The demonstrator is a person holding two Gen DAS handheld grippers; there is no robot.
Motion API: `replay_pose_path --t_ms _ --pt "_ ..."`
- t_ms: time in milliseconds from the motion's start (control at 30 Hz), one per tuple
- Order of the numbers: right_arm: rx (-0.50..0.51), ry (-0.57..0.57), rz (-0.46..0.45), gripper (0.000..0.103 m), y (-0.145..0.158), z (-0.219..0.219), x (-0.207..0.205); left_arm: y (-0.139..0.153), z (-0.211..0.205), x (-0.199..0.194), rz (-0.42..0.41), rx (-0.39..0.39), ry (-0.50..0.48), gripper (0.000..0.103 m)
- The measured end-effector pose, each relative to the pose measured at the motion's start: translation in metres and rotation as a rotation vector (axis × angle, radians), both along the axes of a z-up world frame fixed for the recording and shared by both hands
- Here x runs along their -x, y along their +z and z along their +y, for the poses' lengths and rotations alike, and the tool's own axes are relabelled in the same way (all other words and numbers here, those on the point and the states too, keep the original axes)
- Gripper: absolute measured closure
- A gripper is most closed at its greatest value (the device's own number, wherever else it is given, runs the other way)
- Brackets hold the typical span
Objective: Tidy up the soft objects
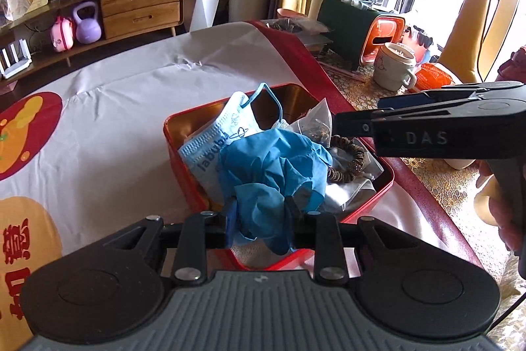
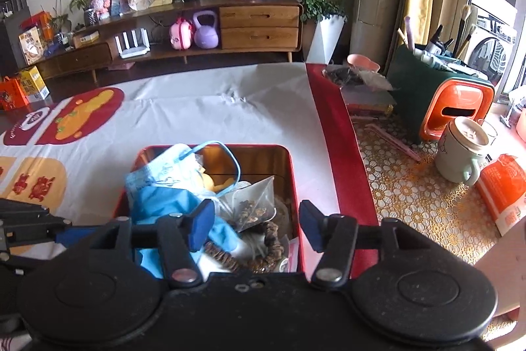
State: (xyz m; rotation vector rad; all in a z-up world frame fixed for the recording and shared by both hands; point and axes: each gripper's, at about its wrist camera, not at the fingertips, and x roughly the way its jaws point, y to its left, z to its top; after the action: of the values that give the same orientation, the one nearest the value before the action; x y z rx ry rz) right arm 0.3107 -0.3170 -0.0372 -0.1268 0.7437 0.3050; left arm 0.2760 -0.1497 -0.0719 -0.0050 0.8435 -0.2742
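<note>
My left tongs nearest, pointing down at the tin, narrowly parted with a fold of the blue glove between the pads; pads press it on both sides, so it is gripped. Glove crumpled, bulk heaped over the near part of the red tin, spilling onto the contents.

My right tongs above the tin's near right side, jaws well apart, nothing between the pads. In the left view it reaches in from the right, tips over the tin's right edge.

Inside the tin: blue mask propped against the left wall, ear loop standing up; clear tea sachet right of centre; brown bead bracelet at the right, partly under the glove; something yellow behind the mask.

Tin sits on a white sheet with a red border, covering the counter. Further right, a mug, then an orange holder.
</note>
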Motion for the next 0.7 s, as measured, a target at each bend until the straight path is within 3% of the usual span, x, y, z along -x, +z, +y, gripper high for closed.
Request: replay_pose_path --t_ms 400,700 --pt "-0.076 0.03 -0.062 0.039 0.018 -0.002 0.055 0.019 0.017 0.029 -0.028 0.032 0.006 0.075" --pt "-0.123 0.028 -0.139 0.028 0.03 -0.003 0.098 0.031 0.027 0.058 -0.07 0.054 0.004 0.075"
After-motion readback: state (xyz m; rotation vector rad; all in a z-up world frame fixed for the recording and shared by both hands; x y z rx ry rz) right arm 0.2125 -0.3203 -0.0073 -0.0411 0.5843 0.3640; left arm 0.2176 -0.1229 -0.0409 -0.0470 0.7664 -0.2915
